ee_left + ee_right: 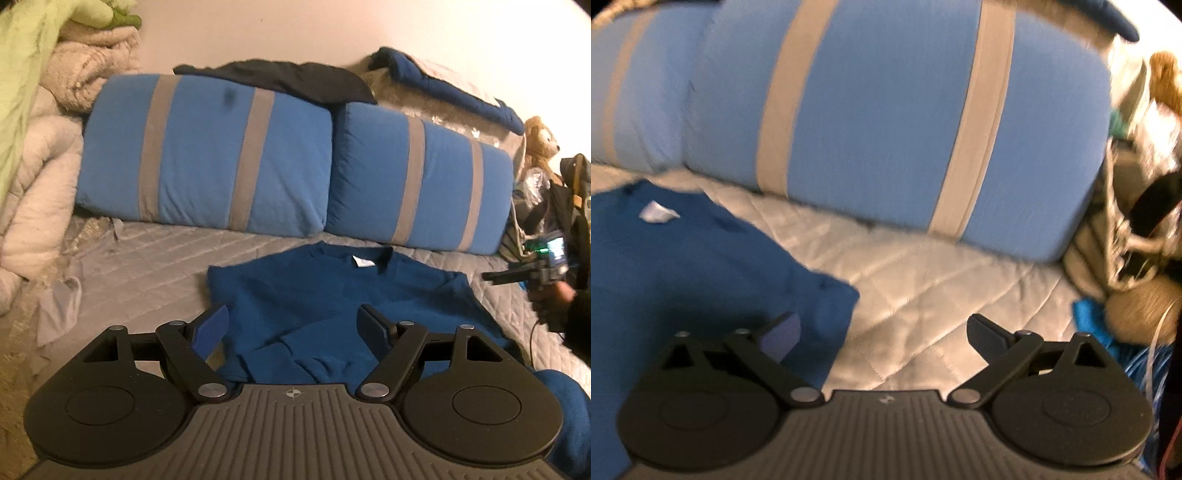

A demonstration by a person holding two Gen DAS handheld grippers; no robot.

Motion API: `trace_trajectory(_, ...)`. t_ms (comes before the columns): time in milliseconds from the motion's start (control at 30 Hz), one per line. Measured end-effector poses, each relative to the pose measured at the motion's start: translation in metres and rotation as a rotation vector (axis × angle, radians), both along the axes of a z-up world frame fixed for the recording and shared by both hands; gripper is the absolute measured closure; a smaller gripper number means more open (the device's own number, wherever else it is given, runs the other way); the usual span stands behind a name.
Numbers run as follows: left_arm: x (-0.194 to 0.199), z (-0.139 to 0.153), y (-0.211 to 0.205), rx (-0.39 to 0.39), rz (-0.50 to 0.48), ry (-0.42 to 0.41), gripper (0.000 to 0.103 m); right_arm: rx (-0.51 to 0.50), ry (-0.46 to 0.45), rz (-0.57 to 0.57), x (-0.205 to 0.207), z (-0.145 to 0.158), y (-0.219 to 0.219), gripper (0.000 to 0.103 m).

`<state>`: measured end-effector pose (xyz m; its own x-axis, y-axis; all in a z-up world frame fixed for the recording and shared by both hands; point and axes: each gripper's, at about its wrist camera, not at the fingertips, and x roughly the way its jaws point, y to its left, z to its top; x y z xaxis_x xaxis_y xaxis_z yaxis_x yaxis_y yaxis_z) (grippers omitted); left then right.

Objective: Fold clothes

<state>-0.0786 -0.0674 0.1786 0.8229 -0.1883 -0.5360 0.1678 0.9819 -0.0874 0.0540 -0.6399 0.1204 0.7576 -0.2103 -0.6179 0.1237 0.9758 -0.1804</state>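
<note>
A dark blue shirt [332,295] lies on the quilted bed cover, its collar and white label toward the pillows. In the left wrist view my left gripper [293,317] hovers open over the shirt's near half, with nothing between its fingers. The right gripper [495,277] shows at the far right of that view, held by a hand just off the shirt's right edge. In the right wrist view the right gripper [884,328] stands open, its left finger over the blue shirt's [701,266] sleeve corner and its right finger over bare quilt.
Two blue pillows with grey stripes [207,155] lean along the back of the grey quilted bed cover [147,258]. A dark garment [295,81] lies on top of them. Pale blankets [44,147] pile up at left; a teddy bear [539,144] and bags sit at right.
</note>
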Motion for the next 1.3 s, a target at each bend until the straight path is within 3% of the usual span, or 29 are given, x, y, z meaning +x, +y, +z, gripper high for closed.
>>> trace_trajectory(267, -0.01, 0.052, 0.019, 0.027, 0.022, -0.11, 0.027, 0.018, -0.222, 0.004, -0.075, 0.122, -0.022, 0.0)
trace_trajectory(500, -0.033, 0.114, 0.029, 0.054, 0.033, -0.259, 0.027, 0.08, -0.461, -0.084, -0.157, 0.228, -0.054, 0.0)
trace_trajectory(633, -0.055, 0.144, 0.041, 0.022, 0.051, -0.303, 0.027, 0.104, -0.561, -0.093, -0.205, 0.273, -0.065, 0.0)
trace_trajectory(767, -0.083, 0.164, 0.056, 0.001, 0.061, -0.332, 0.026, 0.098, -0.595, -0.076, -0.253, 0.302, -0.072, 0.0)
trace_trajectory(900, -0.112, 0.168, 0.069, 0.001, 0.077, -0.326, 0.026, 0.116, -0.573, -0.054, -0.298, 0.31, -0.078, 0.0)
trace_trajectory(1000, -0.128, 0.155, 0.074, 0.002, 0.081, -0.277, 0.021, 0.135, -0.536, -0.023, -0.331, 0.309, -0.081, 0.0)
trace_trajectory(1133, -0.142, 0.11, 0.075, 0.006, 0.04, -0.165, 0.021, 0.152, -0.436, 0.059, -0.362, 0.275, -0.075, 0.0)
trace_trajectory(1300, -0.145, 0.042, 0.073, -0.043, 0.028, -0.024, 0.021, 0.241, -0.32, 0.13, -0.384, 0.204, -0.063, 0.0)
